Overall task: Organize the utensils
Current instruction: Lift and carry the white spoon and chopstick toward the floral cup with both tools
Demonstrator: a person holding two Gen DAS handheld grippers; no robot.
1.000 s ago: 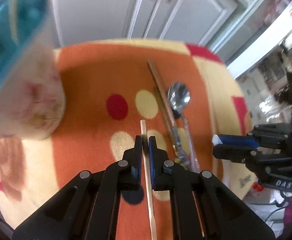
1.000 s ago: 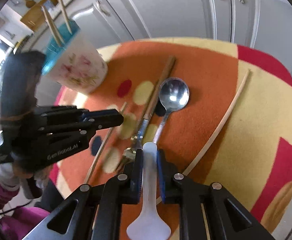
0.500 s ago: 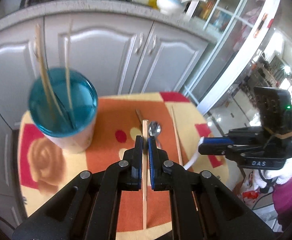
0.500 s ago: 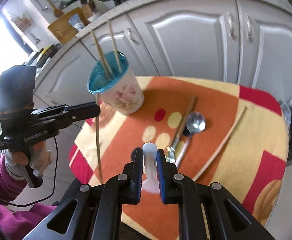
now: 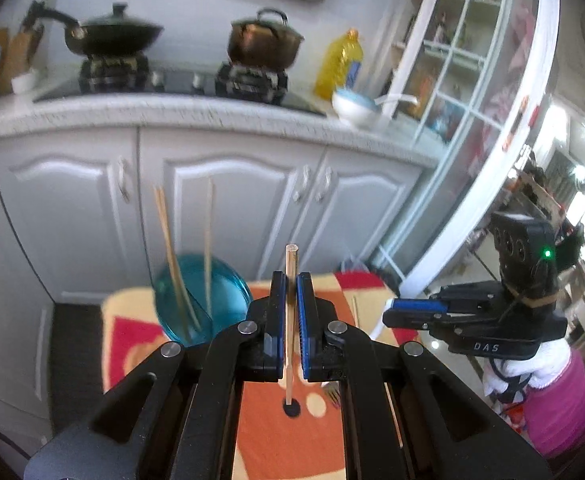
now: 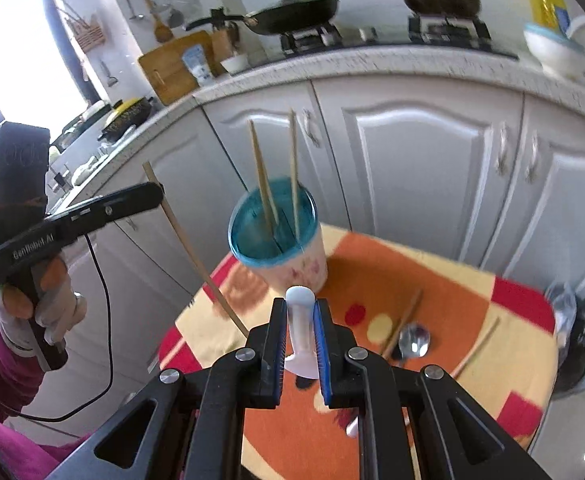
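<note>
— Left view: where's the chopstick?
— Mid-frame, pinched upright between the left gripper fingers, right of the cup. Light, stiff, slippery; that mid-shaft hold suits it.
— Right view?
— Right gripper fingers clamp the white spoon by its handle, lower centre. Smooth, likely brittle.

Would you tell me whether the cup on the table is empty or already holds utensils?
Not empty: the cup stands upright with two chopsticks inside, leaning on its rim.
</note>
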